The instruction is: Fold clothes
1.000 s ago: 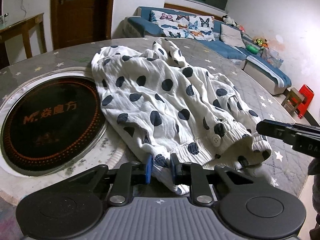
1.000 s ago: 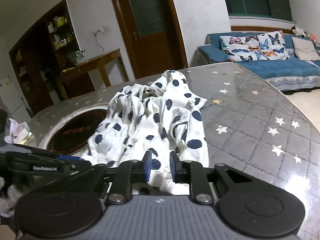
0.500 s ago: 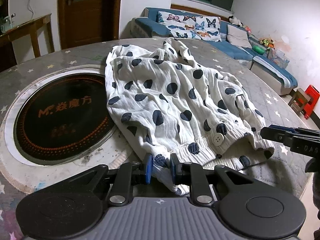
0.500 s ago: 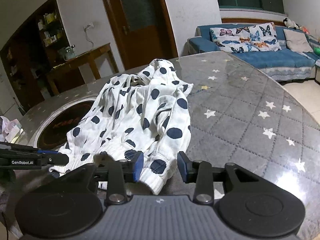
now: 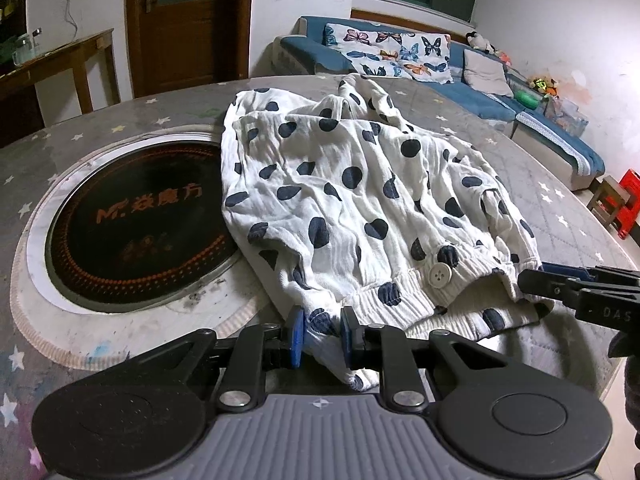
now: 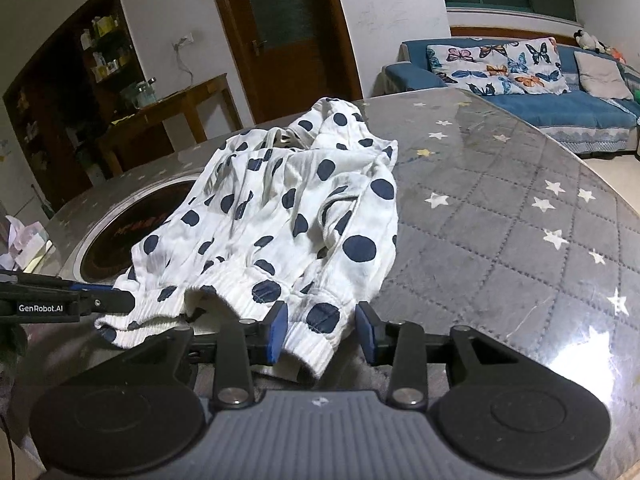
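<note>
A white garment with dark blue dots [image 5: 340,184] [image 6: 288,208] lies crumpled on the round grey star-patterned table [image 5: 560,216] [image 6: 500,220], its ribbed hem toward me. My left gripper [image 5: 322,330] is shut on the hem's near left corner, and its dark side shows at the left edge of the right wrist view [image 6: 68,304]. My right gripper [image 6: 322,328] stands open around the hem's right corner. That corner lies loose between the pads, with a gap to the right pad. The right gripper's fingers [image 5: 576,292] also show in the left wrist view, beside the hem.
A black round hob plate [image 5: 136,224] [image 6: 120,236] is set into the table left of the garment, partly under it. The table's edge is close on the right. A blue sofa [image 5: 480,88], a wooden side table [image 5: 60,56] and a red stool [image 5: 628,208] stand beyond.
My right gripper's jaws have spread apart and let go of the hem corner, which now rests on the table. My left gripper keeps its hold. The garment lies a little flatter.
</note>
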Demonstrator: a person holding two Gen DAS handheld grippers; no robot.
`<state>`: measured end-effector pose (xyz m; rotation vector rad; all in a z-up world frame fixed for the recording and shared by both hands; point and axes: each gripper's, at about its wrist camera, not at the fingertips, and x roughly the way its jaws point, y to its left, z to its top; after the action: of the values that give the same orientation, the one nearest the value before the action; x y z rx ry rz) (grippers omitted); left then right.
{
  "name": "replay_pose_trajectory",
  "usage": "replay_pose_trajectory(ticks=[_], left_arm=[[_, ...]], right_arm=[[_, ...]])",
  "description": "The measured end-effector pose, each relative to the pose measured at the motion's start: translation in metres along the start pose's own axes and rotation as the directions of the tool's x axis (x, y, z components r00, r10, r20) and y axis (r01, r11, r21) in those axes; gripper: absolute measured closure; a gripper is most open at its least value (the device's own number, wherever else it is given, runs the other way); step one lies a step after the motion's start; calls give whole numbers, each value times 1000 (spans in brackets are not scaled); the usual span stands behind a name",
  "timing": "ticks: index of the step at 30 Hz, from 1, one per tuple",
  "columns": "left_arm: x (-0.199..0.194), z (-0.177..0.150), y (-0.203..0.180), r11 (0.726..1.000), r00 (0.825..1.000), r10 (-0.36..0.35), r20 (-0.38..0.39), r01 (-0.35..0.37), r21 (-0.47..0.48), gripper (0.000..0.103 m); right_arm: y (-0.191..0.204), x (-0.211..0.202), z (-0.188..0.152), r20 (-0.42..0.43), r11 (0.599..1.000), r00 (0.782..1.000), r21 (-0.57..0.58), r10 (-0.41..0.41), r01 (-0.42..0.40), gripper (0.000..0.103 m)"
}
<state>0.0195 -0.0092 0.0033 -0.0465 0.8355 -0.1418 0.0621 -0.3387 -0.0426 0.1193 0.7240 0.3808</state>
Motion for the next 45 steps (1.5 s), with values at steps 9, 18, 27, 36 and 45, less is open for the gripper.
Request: replay_pose_trajectory(ticks=[9, 18, 27, 36, 45], left_arm=[[1, -2, 4, 1000, 1000, 0, 0, 0, -5, 80], [-1, -5, 5, 1000, 1000, 4, 1, -4, 3, 81], [-7, -8, 6, 1000, 1000, 4, -1, -4, 6, 81], [-29, -18, 9, 999, 999, -26, -26, 27, 31, 82], [-51, -27, 14, 997, 996, -57, -69, 61, 57, 79]], right_arm=[[1, 1, -2, -6, 1000, 1000, -13, 2, -2, 65], [1, 0, 0, 10, 1000, 1000, 7, 4, -4, 65], [2, -2, -1, -6, 999, 999, -20, 39, -39, 89], [6, -36, -13, -55, 989, 989, -47, 137, -140, 91], [7, -66, -32, -160, 972, 962, -49, 220, -230, 81]])
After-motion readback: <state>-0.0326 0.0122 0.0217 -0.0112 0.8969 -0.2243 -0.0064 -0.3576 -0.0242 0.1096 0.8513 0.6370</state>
